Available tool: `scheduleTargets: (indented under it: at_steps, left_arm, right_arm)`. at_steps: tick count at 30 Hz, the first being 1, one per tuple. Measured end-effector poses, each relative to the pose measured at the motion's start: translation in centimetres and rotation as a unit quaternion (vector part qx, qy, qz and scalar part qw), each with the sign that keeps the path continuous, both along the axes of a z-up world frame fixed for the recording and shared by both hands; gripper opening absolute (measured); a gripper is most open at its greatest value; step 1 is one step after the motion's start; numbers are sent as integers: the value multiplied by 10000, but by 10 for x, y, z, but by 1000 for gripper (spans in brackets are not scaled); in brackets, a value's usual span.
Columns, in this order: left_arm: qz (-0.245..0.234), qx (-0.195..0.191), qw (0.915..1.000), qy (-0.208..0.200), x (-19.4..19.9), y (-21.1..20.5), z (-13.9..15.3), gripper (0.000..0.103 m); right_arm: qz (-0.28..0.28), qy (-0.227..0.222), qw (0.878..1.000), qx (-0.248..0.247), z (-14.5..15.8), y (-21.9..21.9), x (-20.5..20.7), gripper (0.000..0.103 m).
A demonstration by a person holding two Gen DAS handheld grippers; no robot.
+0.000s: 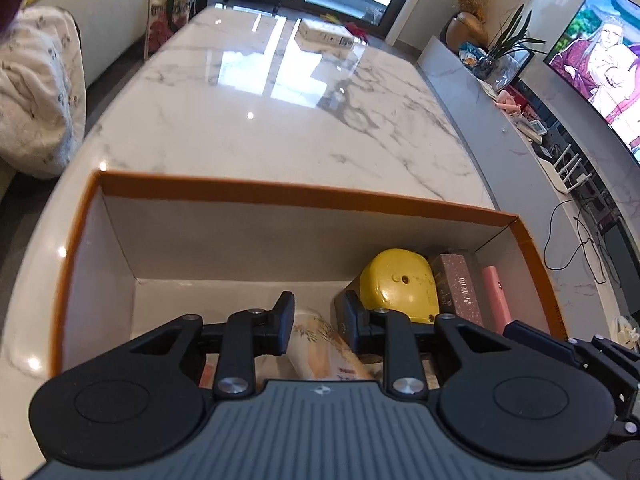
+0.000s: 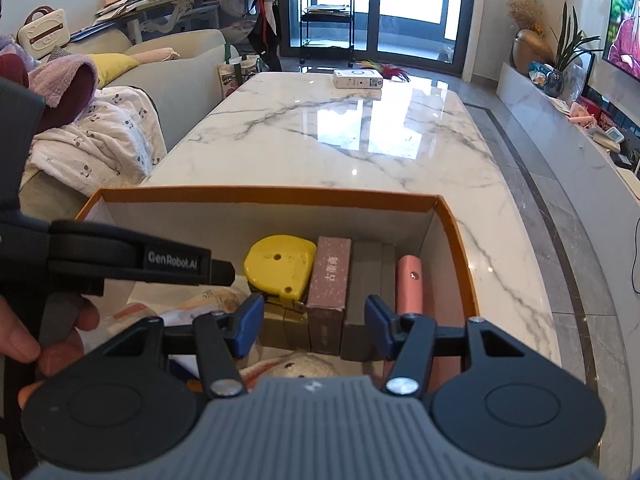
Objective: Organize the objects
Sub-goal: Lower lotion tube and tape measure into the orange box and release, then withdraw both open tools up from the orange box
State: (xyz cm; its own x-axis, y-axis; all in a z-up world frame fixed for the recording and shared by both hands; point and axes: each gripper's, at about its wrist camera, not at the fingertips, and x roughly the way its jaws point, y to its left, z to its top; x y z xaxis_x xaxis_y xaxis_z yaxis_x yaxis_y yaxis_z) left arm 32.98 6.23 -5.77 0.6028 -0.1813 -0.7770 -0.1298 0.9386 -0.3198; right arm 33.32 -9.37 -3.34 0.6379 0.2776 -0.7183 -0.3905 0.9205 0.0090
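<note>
An open cardboard box with an orange rim (image 1: pixel 280 194) (image 2: pixel 256 194) stands on the marble table. Along its right side sit a yellow tape measure (image 1: pixel 394 280) (image 2: pixel 278 264), a brown speckled carton (image 1: pixel 456 288) (image 2: pixel 330 280), a grey carton (image 2: pixel 366 280) and a pink tube (image 1: pixel 496 296) (image 2: pixel 408 284). My left gripper (image 1: pixel 318 320) (image 2: pixel 224 274) is low in the box, its black pads slightly apart and open either side of a pale flower-printed packet (image 1: pixel 316 344) (image 2: pixel 216 298) on the floor. My right gripper (image 2: pixel 314 326) hangs open over the brown and grey cartons, holding nothing.
A cream soft item (image 2: pixel 296 364) lies near the box's front wall. A white carton (image 2: pixel 358 79) (image 1: pixel 326 34) rests at the table's far end. A sofa with a blanket (image 2: pixel 100 140) is to the left, a TV bench (image 2: pixel 580 128) to the right. A hand (image 2: pixel 24 344) holds the left gripper.
</note>
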Motion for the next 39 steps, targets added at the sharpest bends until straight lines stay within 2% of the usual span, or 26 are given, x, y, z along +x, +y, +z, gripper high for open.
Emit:
scheduleTargets:
  at_steps: [2,3,4,5,10,15,22,25,28,33,39]
  left_arm:
    - [-37,77,9999,-115,-6,-1,9,36]
    - [-53,114,9998,-178,-10,-2,14,41]
    - [-58,151,9995,-262,-14,-2,20,51]
    - [-45,219,9991,-362,-18,-3,29,55]
    - [19,654,9940,-880,-45,-9,69,60]
    - [106,1019,9852,-1378,-76,-18,102,62]
    - [293,1420,9713,-1885,-120,-27,133,72]
    - [370,1535,9657,-2063,-137,-30,142,79]
    - [502,1451,9641,-2169,-156,-32,143,83]
    - [450,1492,9667,-2030,-177,-31,128,83]
    - [313,1592,9735,-1610,-194,-31,97,83]
  right_arm:
    - [12,35,10000,62,1,-1,-2,58]
    - [7,53,9999,108,3,-2,-3,58]
    - [-15,68,9999,149,5,-3,-4,58]
    - [-39,66,9998,174,7,-4,-6,60]
    - [-158,-160,9994,266,28,-16,-21,66]
    - [-246,-409,9971,600,57,-33,-44,71]
    - [-211,-658,9945,792,83,-45,-85,71]
    - [-173,-709,9937,853,88,-48,-103,79]
    - [-168,-789,9932,841,91,-51,-120,81]
    - [-123,-785,9939,766,86,-56,-143,83]
    - [-116,-652,9946,801,70,-59,-163,84]
